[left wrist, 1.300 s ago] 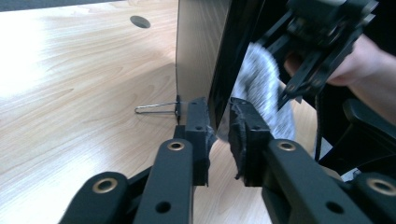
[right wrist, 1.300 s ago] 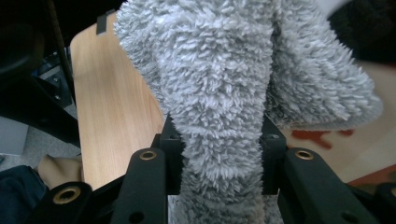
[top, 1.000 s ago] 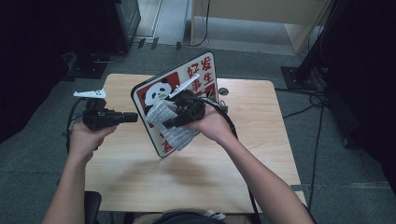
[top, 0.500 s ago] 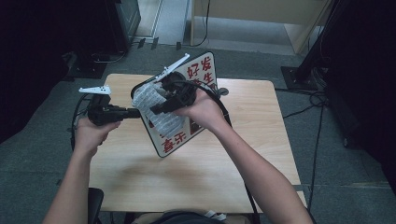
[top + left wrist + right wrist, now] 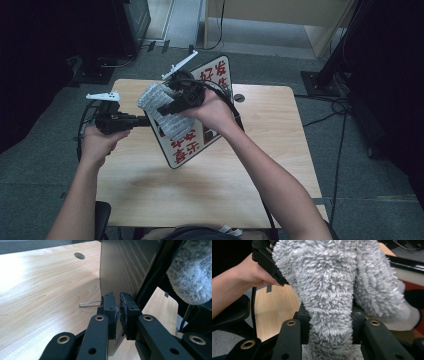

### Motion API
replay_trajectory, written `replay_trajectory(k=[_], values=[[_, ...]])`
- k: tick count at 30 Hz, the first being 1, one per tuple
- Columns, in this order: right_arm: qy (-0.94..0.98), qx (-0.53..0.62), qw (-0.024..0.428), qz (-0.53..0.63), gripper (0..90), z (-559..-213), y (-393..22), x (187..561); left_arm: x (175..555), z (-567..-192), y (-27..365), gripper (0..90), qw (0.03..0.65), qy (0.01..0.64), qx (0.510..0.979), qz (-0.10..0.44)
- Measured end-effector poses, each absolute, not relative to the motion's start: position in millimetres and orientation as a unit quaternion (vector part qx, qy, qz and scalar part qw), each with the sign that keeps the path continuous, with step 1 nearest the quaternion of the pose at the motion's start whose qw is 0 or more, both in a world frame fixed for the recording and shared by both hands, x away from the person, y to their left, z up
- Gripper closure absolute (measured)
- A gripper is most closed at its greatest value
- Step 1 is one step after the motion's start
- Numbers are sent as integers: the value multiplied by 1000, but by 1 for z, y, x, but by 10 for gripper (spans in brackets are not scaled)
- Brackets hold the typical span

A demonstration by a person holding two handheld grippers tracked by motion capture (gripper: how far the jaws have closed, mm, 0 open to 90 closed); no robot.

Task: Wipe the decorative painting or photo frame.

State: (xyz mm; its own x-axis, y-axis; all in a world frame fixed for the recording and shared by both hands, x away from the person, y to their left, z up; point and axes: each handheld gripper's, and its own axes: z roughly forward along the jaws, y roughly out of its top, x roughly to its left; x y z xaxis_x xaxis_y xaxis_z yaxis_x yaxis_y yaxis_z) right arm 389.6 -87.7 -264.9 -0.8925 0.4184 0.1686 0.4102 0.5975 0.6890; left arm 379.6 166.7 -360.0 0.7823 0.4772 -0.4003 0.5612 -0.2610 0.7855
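Grey fluffy cloth (image 5: 329,290) bunches between the right gripper (image 5: 167,106)'s jaws, pinched tight — it lies against the face of the sign board (image 5: 197,145). The left gripper (image 5: 117,305) clamps the board's left edge, holding it tilted above the wooden table (image 5: 150,195).

Your right gripper (image 5: 159,111), clamped on the grey fluffy cloth (image 5: 161,111), has risen and travelled from the lower part of the sign board (image 5: 200,141) toward its upper left edge. You have tipped the board itself further, its top now leaning more to the right.
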Motion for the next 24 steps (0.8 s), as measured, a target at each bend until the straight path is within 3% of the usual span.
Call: replay_trajectory(k=[24], values=[[896,224,-9,383,648,-288,-88,387,379,-360,166,846,512,325,794,-44]])
